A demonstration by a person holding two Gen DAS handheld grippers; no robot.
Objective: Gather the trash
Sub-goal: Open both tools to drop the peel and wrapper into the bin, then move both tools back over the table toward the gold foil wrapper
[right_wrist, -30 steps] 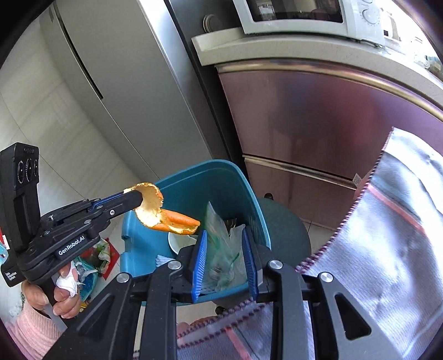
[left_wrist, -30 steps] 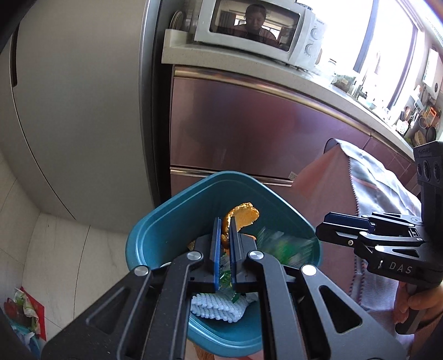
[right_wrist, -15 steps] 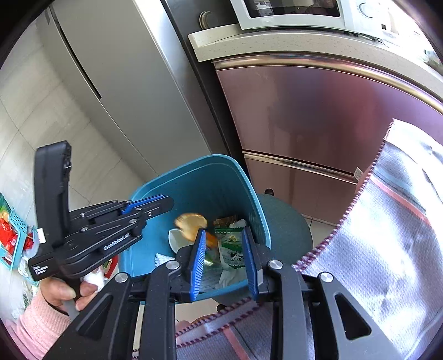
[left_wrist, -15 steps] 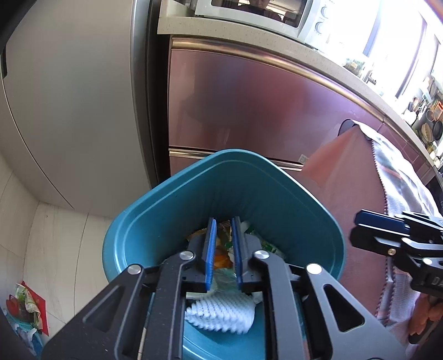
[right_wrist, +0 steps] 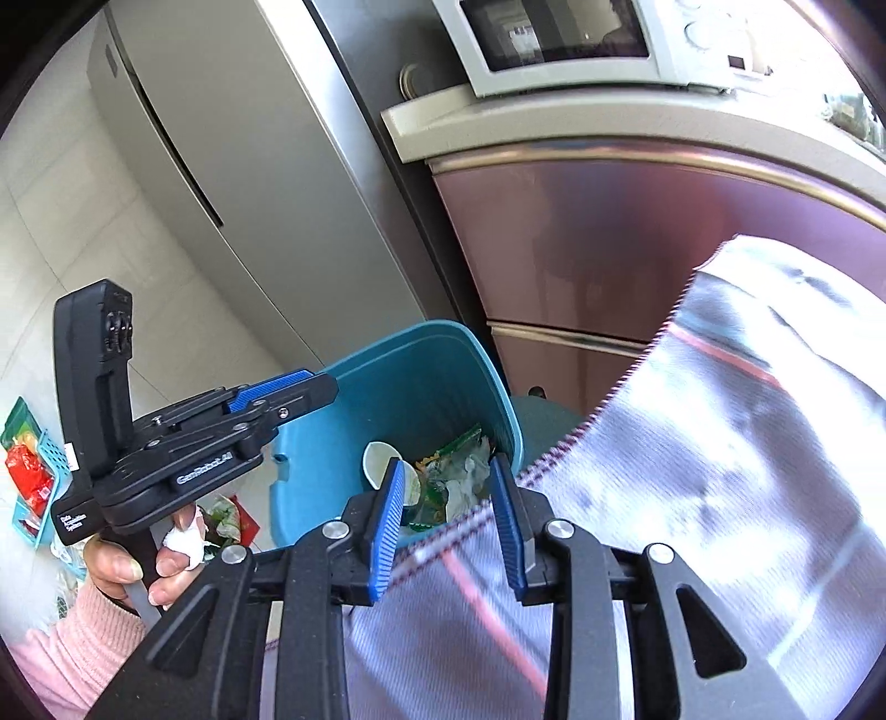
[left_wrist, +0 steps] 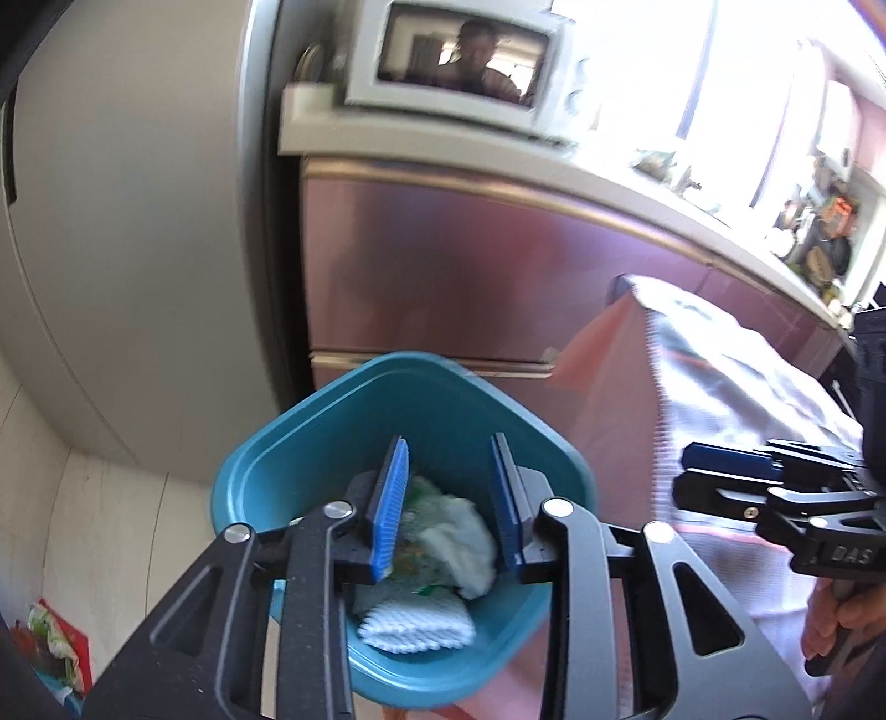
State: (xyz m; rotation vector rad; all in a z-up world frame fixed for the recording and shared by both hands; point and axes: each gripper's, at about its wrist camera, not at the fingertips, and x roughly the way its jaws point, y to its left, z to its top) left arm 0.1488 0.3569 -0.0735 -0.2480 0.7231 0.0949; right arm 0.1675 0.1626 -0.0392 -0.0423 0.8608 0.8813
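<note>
left tool (left_wrist: 449, 501) released, empty, above bin (left_wrist: 310, 443) to drop clear | right tool (right_wrist: 449, 518) released, empty | I judge trash (left_wrist: 443, 540) below my pads landed

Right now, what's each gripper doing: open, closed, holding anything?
Left gripper: open, empty, above the bin.
Right gripper: open, empty, over the cloth edge by the bin.

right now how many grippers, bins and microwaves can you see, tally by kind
grippers: 2, the left gripper and the right gripper, both with fingers apart and empty
bins: 1, the teal bin with trash inside
microwaves: 1, the white microwave on the counter
total: 4
</note>
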